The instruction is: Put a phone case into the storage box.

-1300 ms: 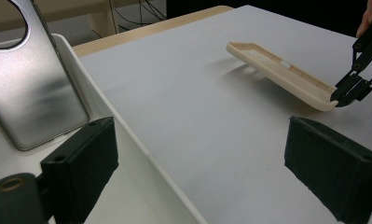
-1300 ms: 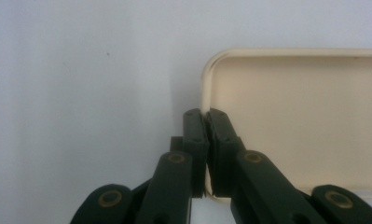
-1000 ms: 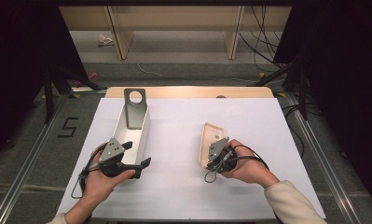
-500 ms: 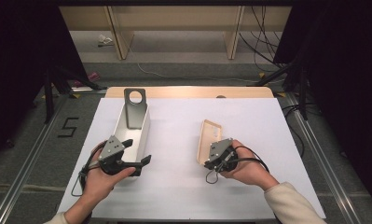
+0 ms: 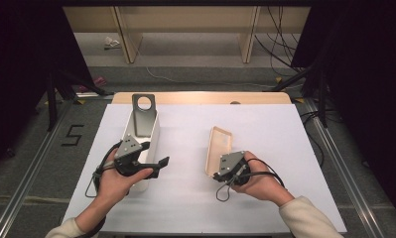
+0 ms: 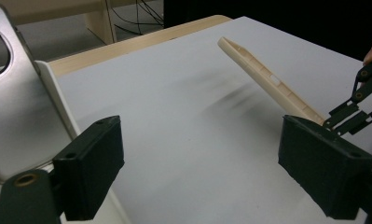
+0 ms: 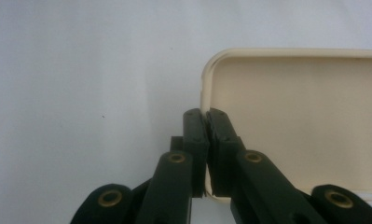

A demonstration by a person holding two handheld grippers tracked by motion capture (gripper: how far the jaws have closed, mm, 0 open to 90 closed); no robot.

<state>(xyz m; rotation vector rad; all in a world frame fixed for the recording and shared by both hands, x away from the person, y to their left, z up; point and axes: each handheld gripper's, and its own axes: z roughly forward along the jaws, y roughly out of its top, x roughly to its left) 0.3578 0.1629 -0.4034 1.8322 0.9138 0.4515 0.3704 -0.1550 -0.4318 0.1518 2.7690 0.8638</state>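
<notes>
Since the earlier high-view frames the left claw has drawn back a little from the white tray and lifted, and its jaws have just been closing slightly, with nothing between them; they stand wide apart in the left gripper view, where both black pads frame bare bench. The cream lid has also shifted: its far end now sits further from the person and the piece reads as tilted, raised on one long edge.

The right claw is closed on the near rim of that cream lid. In the right gripper view the two jaws pinch the thin wall at a rounded corner, with the lid's hollow inner face lying to the right of the jaws. From the left gripper view the same lid shows edge-on, slanting up off the white bench, with small ribs along its rim.

The white tray stands on the left part of the bench, long side running away from the person. A grey metal plate with a round hole near its top leans up out of the tray's far end.

The only readable writing is a dark "5" marked on the floor left of the bench.
</notes>
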